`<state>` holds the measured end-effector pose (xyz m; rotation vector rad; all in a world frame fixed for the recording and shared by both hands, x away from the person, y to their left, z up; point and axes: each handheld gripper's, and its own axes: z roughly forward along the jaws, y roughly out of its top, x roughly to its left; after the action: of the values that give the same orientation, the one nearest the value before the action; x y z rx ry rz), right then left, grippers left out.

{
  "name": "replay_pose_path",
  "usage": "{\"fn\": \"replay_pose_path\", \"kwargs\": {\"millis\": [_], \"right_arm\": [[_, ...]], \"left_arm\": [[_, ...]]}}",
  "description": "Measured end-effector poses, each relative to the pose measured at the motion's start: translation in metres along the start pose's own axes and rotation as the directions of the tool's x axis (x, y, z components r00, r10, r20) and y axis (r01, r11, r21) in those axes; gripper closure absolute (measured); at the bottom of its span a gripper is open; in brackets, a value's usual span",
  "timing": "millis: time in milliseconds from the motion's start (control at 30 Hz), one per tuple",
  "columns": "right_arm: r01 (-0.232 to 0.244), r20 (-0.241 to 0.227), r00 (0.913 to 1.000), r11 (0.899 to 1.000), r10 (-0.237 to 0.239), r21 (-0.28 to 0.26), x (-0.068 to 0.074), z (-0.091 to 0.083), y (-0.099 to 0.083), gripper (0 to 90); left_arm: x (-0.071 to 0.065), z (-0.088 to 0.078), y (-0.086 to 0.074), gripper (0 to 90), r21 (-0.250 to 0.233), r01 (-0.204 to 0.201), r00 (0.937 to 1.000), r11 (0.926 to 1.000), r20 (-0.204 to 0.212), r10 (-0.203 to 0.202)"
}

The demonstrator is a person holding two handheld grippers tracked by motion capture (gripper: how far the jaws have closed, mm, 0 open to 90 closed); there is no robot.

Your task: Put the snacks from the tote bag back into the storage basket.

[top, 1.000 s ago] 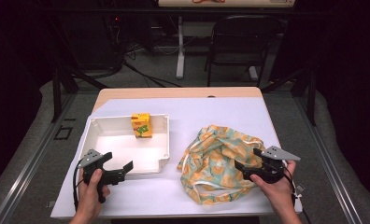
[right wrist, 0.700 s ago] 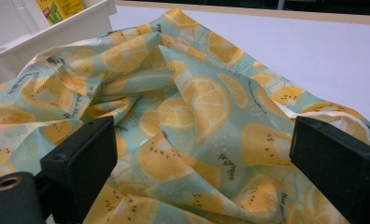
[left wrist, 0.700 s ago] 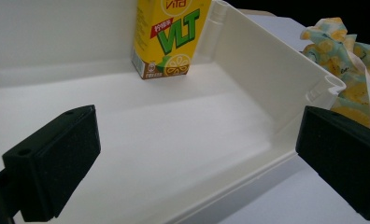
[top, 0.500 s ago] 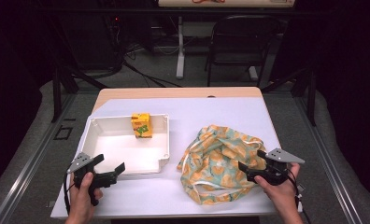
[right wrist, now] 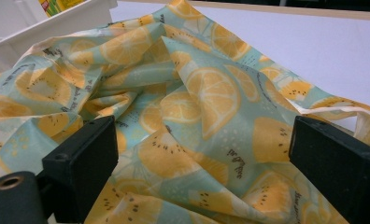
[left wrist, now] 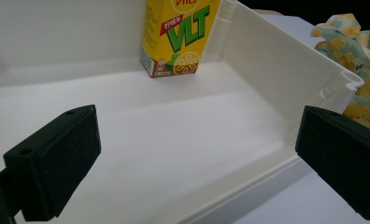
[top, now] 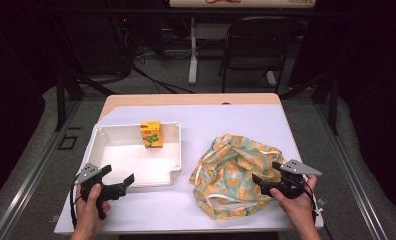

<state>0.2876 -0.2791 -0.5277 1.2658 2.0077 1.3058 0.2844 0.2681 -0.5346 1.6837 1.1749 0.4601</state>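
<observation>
Fruit-print bag point(top: 234, 172) beneath open right tongs point(top: 264, 180), crumpled on table point(top: 246, 120)

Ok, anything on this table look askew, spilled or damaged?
Nothing spilled or broken. The juice carton stands upright at the far wall of the white bin. The fruit-print bag lies crumpled in a loose heap beside the bin, not flat. Both the left gripper and the right gripper are open and hold nothing.
</observation>
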Motion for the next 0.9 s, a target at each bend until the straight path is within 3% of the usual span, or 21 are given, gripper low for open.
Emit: {"fn": "replay_pose_path", "kwargs": {"millis": [900], "right_arm": [[0.0, 0.01, 1.0, 1.0, 0.0, 0.004, 0.0006, 0.0011, -0.0017, 7.8]], "left_arm": [[-0.0011, 0.0033, -0.0017, 0.7, 0.016, -0.005, 1.0, 0.9999, 0.003, 0.005]]}}
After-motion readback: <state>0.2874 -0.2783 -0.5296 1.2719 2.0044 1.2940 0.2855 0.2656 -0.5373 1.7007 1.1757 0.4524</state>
